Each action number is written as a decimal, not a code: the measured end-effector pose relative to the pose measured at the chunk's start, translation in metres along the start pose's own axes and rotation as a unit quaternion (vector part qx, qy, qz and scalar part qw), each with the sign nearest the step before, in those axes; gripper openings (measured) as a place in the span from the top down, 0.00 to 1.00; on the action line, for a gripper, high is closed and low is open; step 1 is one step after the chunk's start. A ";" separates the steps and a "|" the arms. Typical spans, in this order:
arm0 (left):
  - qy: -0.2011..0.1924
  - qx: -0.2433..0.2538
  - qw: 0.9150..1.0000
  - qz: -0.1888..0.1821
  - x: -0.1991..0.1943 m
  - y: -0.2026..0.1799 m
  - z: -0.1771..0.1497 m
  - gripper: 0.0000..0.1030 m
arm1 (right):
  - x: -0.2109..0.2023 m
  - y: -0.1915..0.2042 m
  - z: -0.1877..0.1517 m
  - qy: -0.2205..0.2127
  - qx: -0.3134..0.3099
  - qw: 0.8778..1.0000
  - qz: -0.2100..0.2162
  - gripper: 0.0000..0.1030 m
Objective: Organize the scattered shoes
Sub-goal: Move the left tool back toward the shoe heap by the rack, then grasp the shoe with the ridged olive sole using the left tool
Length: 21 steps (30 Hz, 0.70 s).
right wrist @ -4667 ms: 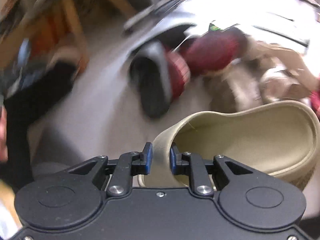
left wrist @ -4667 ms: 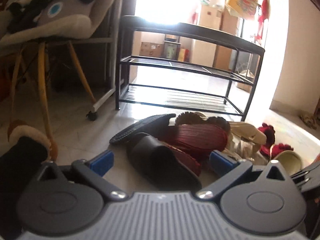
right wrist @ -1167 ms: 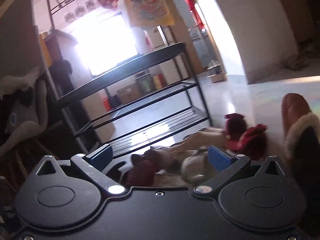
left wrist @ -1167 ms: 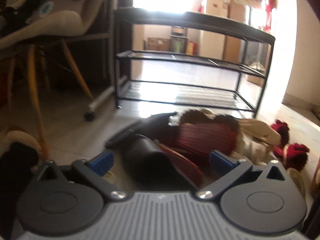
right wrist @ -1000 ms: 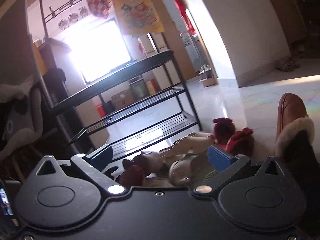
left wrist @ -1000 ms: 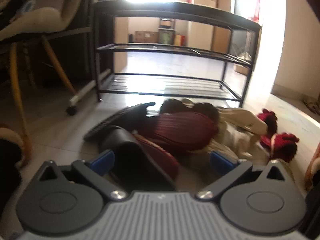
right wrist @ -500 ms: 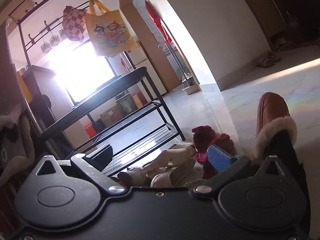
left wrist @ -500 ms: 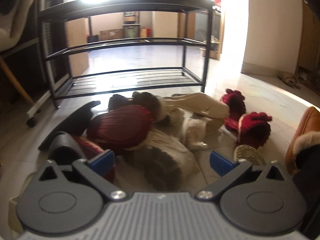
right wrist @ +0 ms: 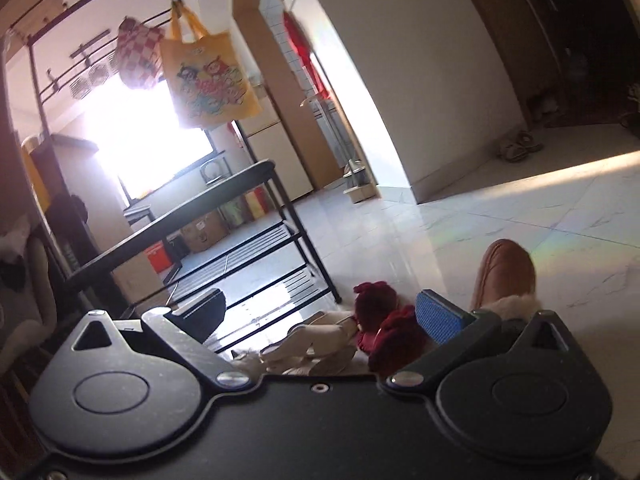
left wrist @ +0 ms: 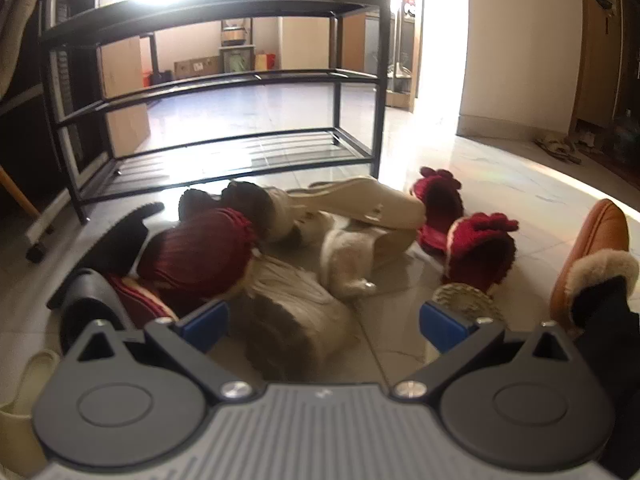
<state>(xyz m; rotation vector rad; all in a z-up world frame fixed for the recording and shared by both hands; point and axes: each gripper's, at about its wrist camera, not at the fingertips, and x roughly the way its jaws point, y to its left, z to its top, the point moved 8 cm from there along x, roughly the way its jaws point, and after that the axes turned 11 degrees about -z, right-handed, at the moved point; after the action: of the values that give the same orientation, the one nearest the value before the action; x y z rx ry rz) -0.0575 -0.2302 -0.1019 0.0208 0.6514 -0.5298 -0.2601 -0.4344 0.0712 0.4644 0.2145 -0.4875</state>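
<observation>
A pile of shoes lies on the floor in front of an empty black shoe rack (left wrist: pixel 224 76). In the left wrist view I see a dark red ribbed slipper (left wrist: pixel 196 256), a black slipper (left wrist: pixel 86 308), a grey-beige slipper (left wrist: pixel 292 316), a cream shoe (left wrist: pixel 376 204) and two red fuzzy slippers (left wrist: pixel 480 248). My left gripper (left wrist: pixel 322 322) is open and empty just above the grey-beige slipper. My right gripper (right wrist: pixel 320 312) is open and empty, raised above the red fuzzy slippers (right wrist: pixel 384 320) and the cream shoe (right wrist: pixel 316 340).
A brown fur-lined boot (left wrist: pixel 596 256) on a foot stands at the right, also in the right wrist view (right wrist: pixel 506 276). A beige slipper edge (left wrist: pixel 24 384) lies at lower left. A chair leg (left wrist: pixel 16 192) and a castor (left wrist: pixel 36 254) stand left of the rack. Bags (right wrist: pixel 208 76) hang above.
The right gripper let go of the beige slipper, opened and rose, tilting upward. The left gripper swung right along the pile, from the black slipper to the grey-beige one.
</observation>
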 end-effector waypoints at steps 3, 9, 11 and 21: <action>0.011 -0.001 1.000 -0.003 0.003 -0.005 -0.003 0.01 | -0.005 -0.009 0.006 -0.004 -0.001 1.000 -0.020 0.00; 0.017 0.001 1.000 0.003 0.006 -0.006 -0.004 0.01 | 0.007 -0.016 -0.007 0.019 0.009 0.999 -0.031 0.00; 0.022 0.000 1.000 0.004 0.009 -0.007 -0.006 0.01 | 0.008 -0.016 -0.009 0.021 0.007 0.999 -0.031 0.00; 0.046 -0.043 0.992 -0.109 0.044 -0.027 -0.034 0.01 | 0.010 -0.033 -0.008 0.024 0.024 0.999 -0.041 0.00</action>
<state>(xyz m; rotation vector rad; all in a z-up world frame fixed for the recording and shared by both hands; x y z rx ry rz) -0.0608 -0.2675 -0.1511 -0.1091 0.7714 -0.7143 -0.2686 -0.4602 0.0490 0.5164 0.2690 -0.5625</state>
